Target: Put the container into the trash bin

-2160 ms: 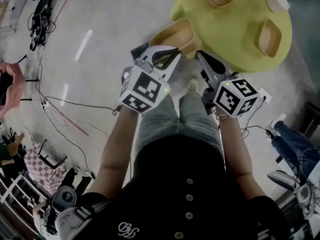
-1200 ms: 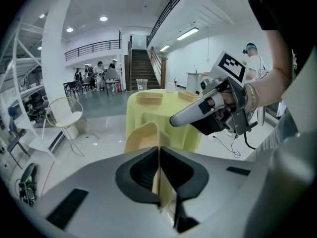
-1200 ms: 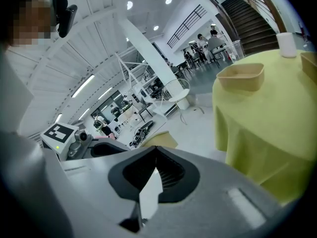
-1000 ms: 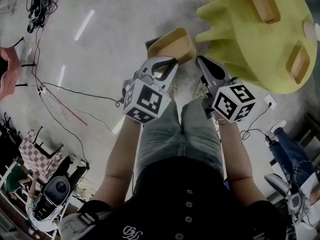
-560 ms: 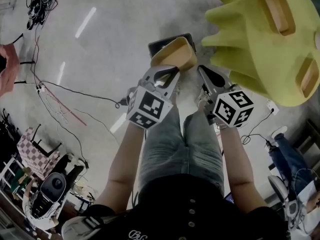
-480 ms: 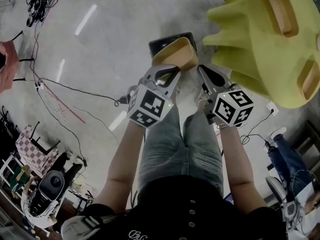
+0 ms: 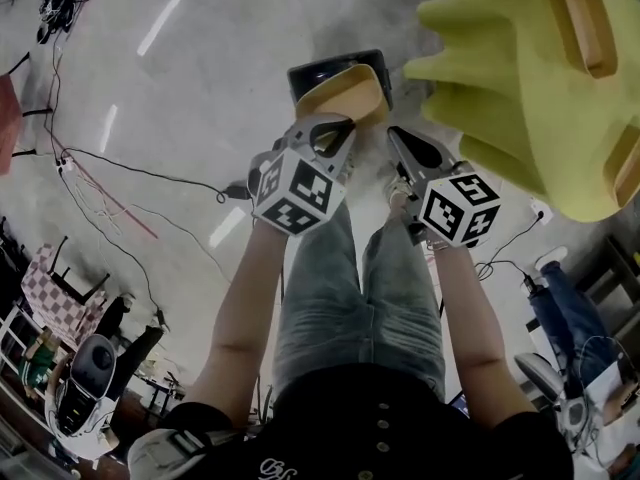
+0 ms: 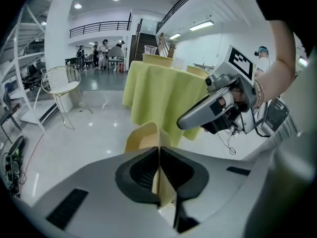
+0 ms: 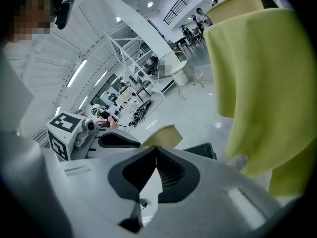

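The container (image 7: 347, 92) is a tan paper tray, tilted, hanging over the black trash bin (image 7: 312, 71) on the floor. My left gripper (image 7: 334, 128) is shut on its near rim. In the left gripper view the tray's thin wall (image 8: 157, 178) is pinched between the pads and the container (image 8: 143, 135) rises beyond them. My right gripper (image 7: 393, 133) is shut with nothing in it, just right of the tray. The right gripper view shows its gripper (image 9: 156, 149) closed, with the container (image 9: 163, 134), the bin (image 9: 202, 150) and the left gripper (image 9: 118, 140) ahead.
A round table under a yellow cloth (image 7: 520, 78) stands close at the right, with more tan trays (image 7: 582, 23) on it. The person's legs (image 7: 360, 288) and shoes are below the grippers. Cables (image 7: 120, 173) trail over the floor at the left. A white wire chair (image 8: 60, 90) stands further off.
Both grippers and the tray have sunk toward the floor. The black bin has come into view beneath the tray, and the table has slid to the upper right.
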A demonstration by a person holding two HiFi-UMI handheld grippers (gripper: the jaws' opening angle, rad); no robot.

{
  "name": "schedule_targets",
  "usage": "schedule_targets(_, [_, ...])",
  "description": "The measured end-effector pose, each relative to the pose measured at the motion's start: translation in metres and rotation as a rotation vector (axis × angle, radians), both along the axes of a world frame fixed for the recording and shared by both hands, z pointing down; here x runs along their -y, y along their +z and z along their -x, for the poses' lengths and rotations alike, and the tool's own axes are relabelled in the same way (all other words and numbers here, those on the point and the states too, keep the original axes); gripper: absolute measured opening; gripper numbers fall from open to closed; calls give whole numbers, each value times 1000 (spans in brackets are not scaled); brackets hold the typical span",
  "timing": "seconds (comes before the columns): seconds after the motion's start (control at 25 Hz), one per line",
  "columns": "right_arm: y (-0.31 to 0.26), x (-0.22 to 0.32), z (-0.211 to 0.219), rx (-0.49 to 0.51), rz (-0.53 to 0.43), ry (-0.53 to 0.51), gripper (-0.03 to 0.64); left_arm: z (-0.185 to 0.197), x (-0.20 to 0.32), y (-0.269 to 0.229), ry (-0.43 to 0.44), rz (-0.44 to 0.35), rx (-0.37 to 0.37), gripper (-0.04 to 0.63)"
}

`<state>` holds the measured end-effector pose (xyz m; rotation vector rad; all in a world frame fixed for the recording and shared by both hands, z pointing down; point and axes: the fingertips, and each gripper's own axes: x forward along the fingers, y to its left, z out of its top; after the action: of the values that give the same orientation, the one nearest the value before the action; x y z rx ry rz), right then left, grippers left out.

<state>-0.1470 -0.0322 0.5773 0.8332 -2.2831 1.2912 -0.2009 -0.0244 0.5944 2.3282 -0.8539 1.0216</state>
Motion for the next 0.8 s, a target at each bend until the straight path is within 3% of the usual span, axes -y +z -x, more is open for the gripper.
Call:
schedule_targets(0.44, [36,8,14,2,35,-2,5,5,1,49,21,37,51,26])
schedule_targets(0.8, [35,16,19,11,21,1,5,12,20,48,24,12,51,28])
